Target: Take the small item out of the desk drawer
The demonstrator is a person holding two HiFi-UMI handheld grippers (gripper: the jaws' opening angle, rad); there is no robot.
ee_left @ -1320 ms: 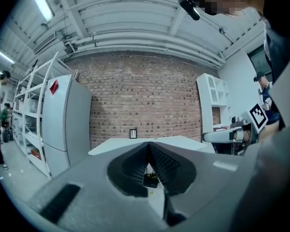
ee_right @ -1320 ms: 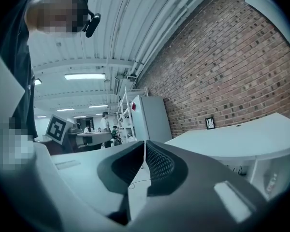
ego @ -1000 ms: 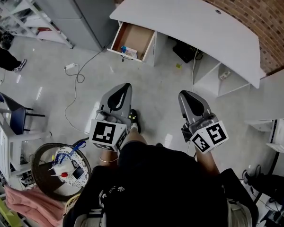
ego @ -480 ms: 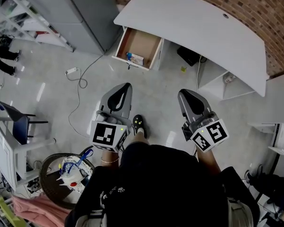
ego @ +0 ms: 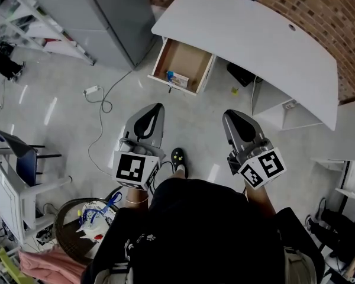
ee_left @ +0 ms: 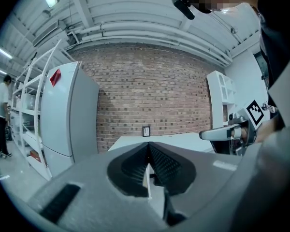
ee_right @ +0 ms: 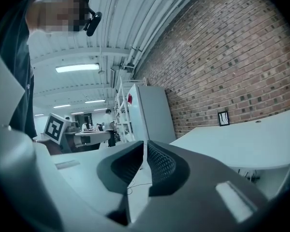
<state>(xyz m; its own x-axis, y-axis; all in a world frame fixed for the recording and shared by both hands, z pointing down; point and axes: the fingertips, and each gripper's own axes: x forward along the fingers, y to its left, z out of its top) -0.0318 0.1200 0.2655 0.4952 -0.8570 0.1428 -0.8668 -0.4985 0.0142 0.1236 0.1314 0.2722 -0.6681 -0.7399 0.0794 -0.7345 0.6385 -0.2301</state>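
In the head view a white desk (ego: 248, 34) stands ahead by the brick wall, with its drawer (ego: 196, 61) pulled open at the left end. A small blue and white item (ego: 176, 78) lies at the drawer's front. My left gripper (ego: 149, 112) and right gripper (ego: 232, 118) are held at waist height, well short of the drawer. Both are shut with nothing between the jaws. In the left gripper view my left gripper (ee_left: 148, 145) points at the desk top (ee_left: 183, 140). In the right gripper view my right gripper (ee_right: 145, 143) has the desk top (ee_right: 241, 139) to its right.
A grey cabinet (ego: 100, 10) stands left of the drawer, with shelving (ego: 23, 22) further left. A white cable (ego: 103, 99) trails over the floor. A dark chair (ego: 18, 152) and a round basket (ego: 86, 226) of odds sit at my lower left. White shelf units (ego: 284, 114) stand under the desk's right.
The desk and drawer have shifted rightward and a little nearer in the head view as I walk toward them. Both grippers keep the same place before my body.
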